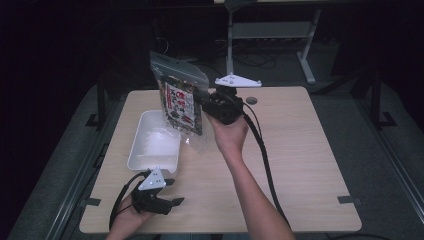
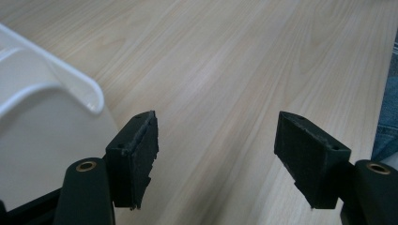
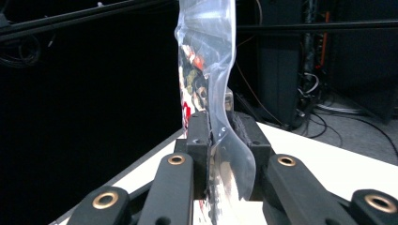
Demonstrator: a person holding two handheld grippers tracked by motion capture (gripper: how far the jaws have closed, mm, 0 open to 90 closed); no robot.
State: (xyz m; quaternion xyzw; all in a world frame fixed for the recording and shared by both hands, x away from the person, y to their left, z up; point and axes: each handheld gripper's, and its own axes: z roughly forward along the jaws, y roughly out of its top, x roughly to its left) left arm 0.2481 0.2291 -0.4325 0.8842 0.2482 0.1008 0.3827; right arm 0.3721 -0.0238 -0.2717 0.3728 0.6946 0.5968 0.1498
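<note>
A clear zip bag (image 1: 181, 102) holding a dark packet with red and white print hangs in the air over the right side of a white tray (image 1: 139, 145). My right gripper (image 1: 206, 100) is shut on the bag's right edge. In the right gripper view the bag's plastic (image 3: 206, 70) rises from between the closed pads (image 3: 199, 136), edge-on. My left gripper (image 1: 171, 192) stands open near the table's front edge, just below the tray. Nothing lies between its fingers (image 2: 133, 157), and the tray's rim (image 2: 89, 91) shows at its left.
The light wooden table (image 1: 295, 150) has a round cable hole (image 1: 251, 100) behind the right gripper. A cable (image 1: 264, 155) trails from that gripper along the forearm. Beyond the table's back edge stand a desk frame (image 1: 270, 35) and loose cables on the floor.
</note>
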